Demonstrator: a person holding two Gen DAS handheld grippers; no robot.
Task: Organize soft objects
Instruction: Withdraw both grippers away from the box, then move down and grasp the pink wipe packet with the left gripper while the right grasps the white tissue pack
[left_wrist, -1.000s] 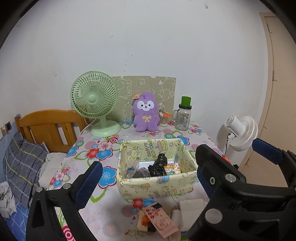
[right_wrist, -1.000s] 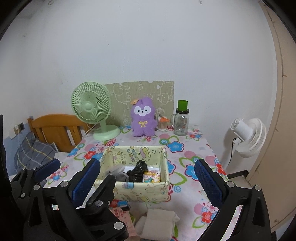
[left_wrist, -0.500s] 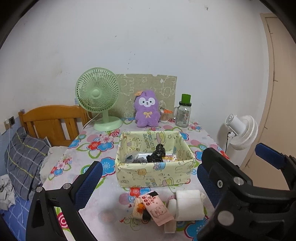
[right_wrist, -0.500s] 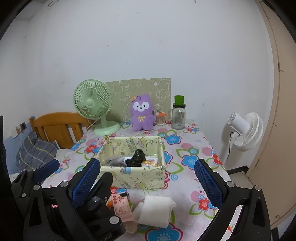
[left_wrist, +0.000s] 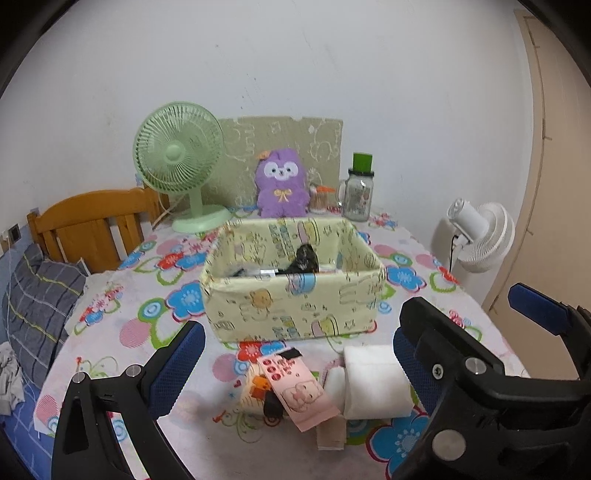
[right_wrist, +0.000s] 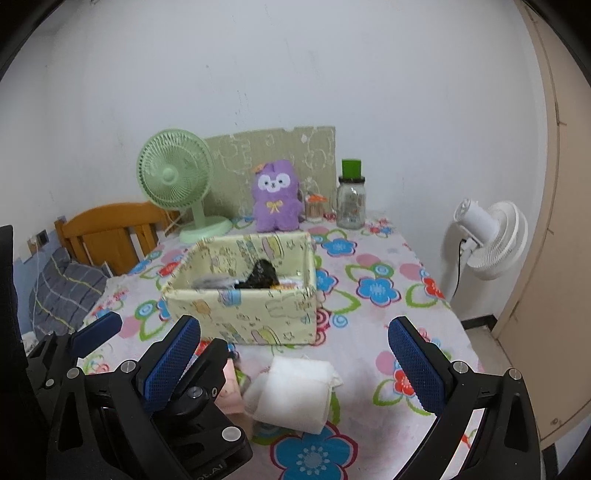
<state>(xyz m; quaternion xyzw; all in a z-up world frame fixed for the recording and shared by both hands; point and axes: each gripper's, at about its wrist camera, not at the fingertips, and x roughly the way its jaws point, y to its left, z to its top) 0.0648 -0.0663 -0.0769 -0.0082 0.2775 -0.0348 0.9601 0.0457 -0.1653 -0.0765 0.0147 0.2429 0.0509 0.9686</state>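
Nearer the claws now, white roll (left_wrist: 373, 384), box (left_wrist: 291, 306)

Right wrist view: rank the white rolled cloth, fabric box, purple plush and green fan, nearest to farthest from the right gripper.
1. White rolled cloth, just ahead of the right gripper.
2. Fabric box, mid-table.
3. Purple plush and green fan, both at the wall; too close to call.

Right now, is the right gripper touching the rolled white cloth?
Apart. The right wrist view shows the right gripper open, its blue pads wide on either side of the rolled white cloth, tablecloth visible between each pad and the cloth.
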